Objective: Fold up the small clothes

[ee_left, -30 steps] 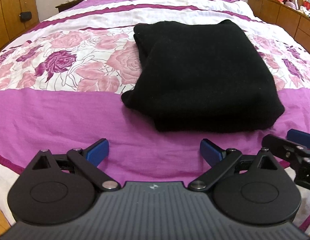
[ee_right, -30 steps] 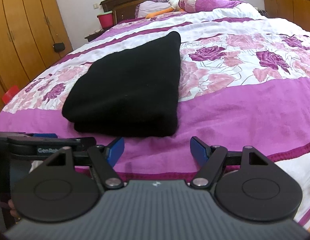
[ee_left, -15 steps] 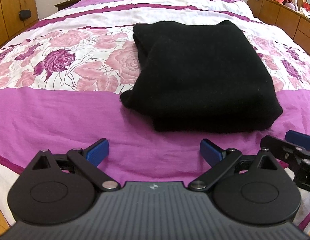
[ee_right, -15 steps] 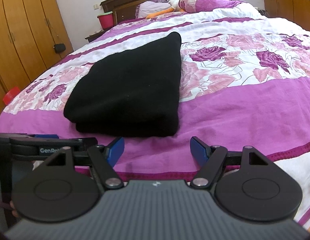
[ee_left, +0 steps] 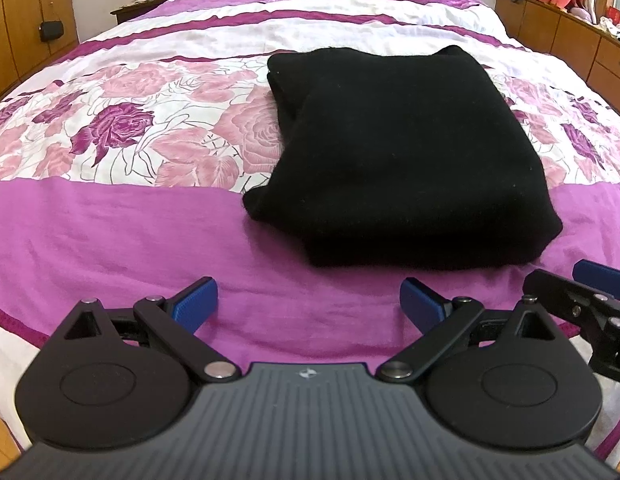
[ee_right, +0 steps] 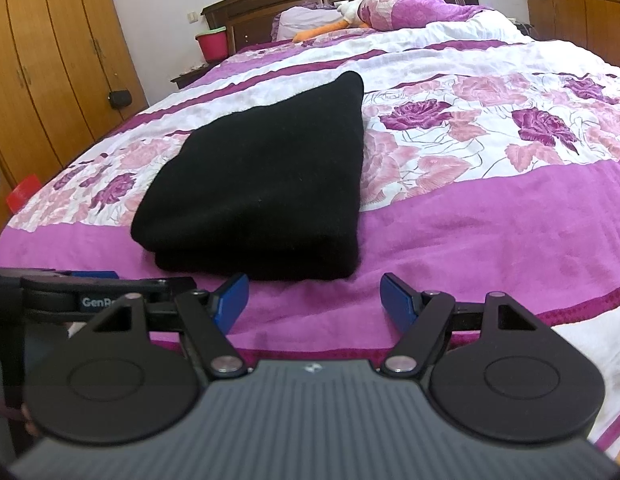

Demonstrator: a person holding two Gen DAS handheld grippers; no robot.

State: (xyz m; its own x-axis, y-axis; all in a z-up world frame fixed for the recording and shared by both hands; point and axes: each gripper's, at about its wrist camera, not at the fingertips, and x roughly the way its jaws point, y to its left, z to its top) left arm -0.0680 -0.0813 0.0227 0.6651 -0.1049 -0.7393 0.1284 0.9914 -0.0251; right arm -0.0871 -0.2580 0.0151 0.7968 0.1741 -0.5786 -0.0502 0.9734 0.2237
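- Black garment (ee_left: 398,160): folded into a thick rectangle, lying flat on the purple floral bedspread (ee_left: 109,232), near the foot edge of the bed.
- Left gripper (ee_left: 307,300): jaws apart, nothing between them, positioned just short of the garment.
- Right gripper (ee_right: 314,298): jaws apart, empty, beside the left gripper, clear of the garment.

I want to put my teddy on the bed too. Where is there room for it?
Lots of room. The flowery cover left of the folded black garment is bare, and so is the flowery stretch on its right in the right wrist view. The plain purple band in front is free up to both tools. Only the pillow end is crowded.
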